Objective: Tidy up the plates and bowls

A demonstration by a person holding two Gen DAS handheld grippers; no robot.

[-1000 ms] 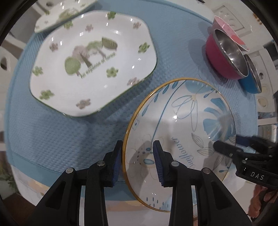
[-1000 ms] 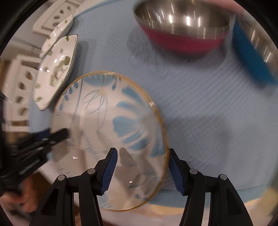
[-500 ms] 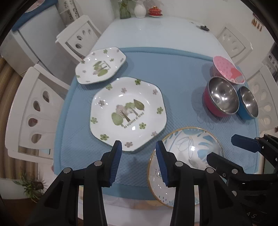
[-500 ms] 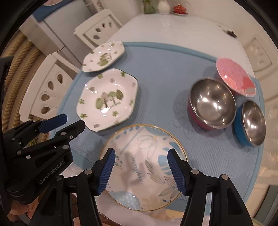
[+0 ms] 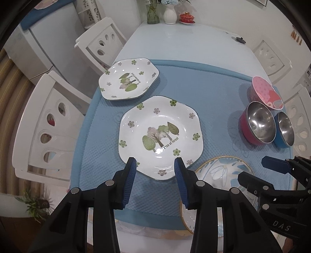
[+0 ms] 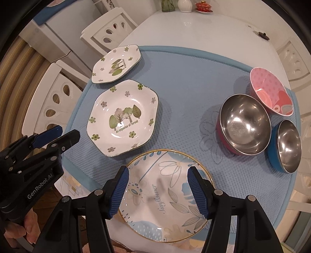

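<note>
Round gold-rimmed plate [image 6: 165, 202]: white, blue leaves, "Sunflower" lettering
Two hexagonal white plates [image 6: 122, 118] [image 6: 116, 63]: green flowers, trees
Dimpled mat [image 6: 184, 87]: blue
Steel-lined bowls [image 6: 245, 124] [image 6: 287, 146]: red, blue outside
Tilted bowl [image 6: 270, 93]: pink, seemingly dotted

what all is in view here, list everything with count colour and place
forest plates: 2, white with green trees, hexagonal, mat's left side, smaller one farther back
sunflower plate: 1, white and blue, gold rim, mat's near edge
steel bowls: 2, pink outside and blue outside, mat's right side
pink bowl: 1, dotted, behind the steel bowls
mat: 1, blue, on the table
table: 1, white
chairs: several, white, around the table
vases and red cup: table's far end
left gripper: open, empty, above the mat
right gripper: open, empty, above the sunflower plate
</note>
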